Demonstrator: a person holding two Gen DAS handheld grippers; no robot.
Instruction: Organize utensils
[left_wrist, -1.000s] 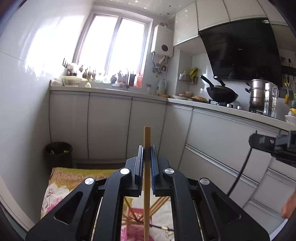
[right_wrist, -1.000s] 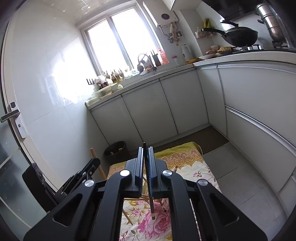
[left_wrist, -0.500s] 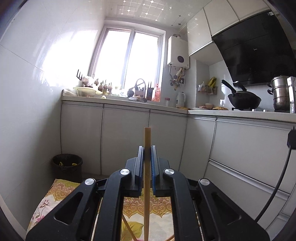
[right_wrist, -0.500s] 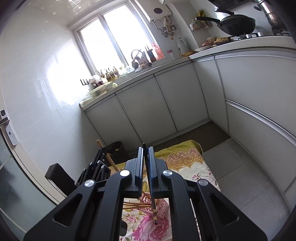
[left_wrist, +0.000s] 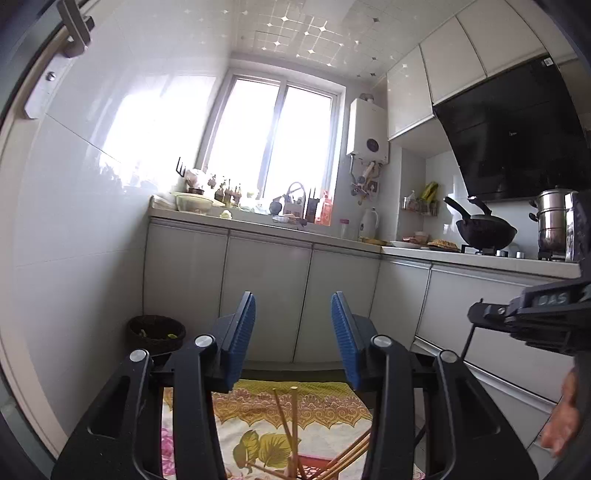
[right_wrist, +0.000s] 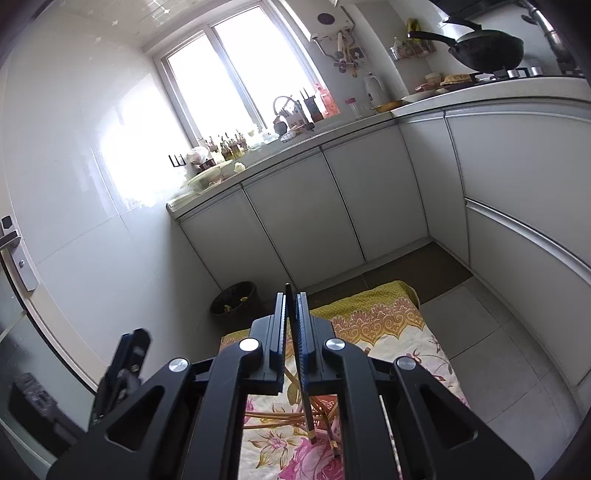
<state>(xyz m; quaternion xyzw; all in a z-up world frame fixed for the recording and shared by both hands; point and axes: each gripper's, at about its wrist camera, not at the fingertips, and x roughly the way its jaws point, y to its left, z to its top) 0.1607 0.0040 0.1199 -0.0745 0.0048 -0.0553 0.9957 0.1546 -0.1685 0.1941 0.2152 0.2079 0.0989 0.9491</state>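
My left gripper (left_wrist: 293, 332) is open and empty, its blue pads wide apart. Below it several wooden chopsticks (left_wrist: 291, 432) stand and lean in a red holder (left_wrist: 314, 467) on a floral cloth (left_wrist: 266, 413). My right gripper (right_wrist: 292, 325) is shut on a dark chopstick (right_wrist: 301, 373), which runs down between the jaws to a gold-tipped end above the cloth (right_wrist: 388, 325). More wooden chopsticks (right_wrist: 273, 419) lie under it. The right gripper shows at the right edge of the left wrist view (left_wrist: 476, 317).
White kitchen cabinets (left_wrist: 266, 291) run along the far wall and right side. A black bin (left_wrist: 156, 332) stands in the corner by the white wall. A wok (left_wrist: 485, 230) and steel pot (left_wrist: 552, 221) sit on the stove. A door (right_wrist: 14, 258) is at left.
My left gripper has opened and let go of the wooden chopstick, which now stands in the holder below. The right gripper stays shut on the dark chopstick and has shifted a little.
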